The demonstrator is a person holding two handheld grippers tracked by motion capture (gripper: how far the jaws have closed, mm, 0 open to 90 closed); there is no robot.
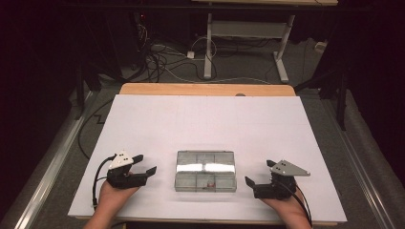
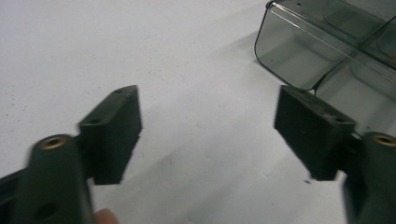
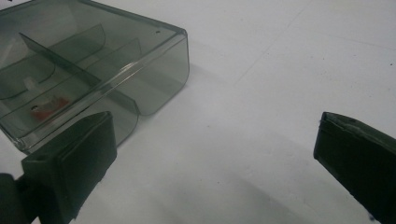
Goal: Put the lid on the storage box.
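Note:
A clear, grey-tinted plastic compartment box [image 1: 206,171] lies on the white sheet near the table's front, between my two grippers. A small red piece [image 1: 208,183] sits in one of its front compartments. My left gripper [image 1: 145,163] rests to the left of the box, open, with nothing between its jaws. In the left gripper view [image 2: 208,121] the box's corner [image 2: 317,51] lies just beyond the right jaw. My right gripper [image 1: 259,172] sits to the right of the box, open and empty. The right gripper view [image 3: 215,140] has the box [image 3: 93,60] and the red piece [image 3: 46,106] beyond its left jaw.
A white sheet [image 1: 205,124] covers most of the table, with a strip of wooden tabletop [image 1: 205,89] bare at the far edge. Beyond the table stand the legs of a desk [image 1: 208,52] and loose cables [image 1: 157,59] on the floor.

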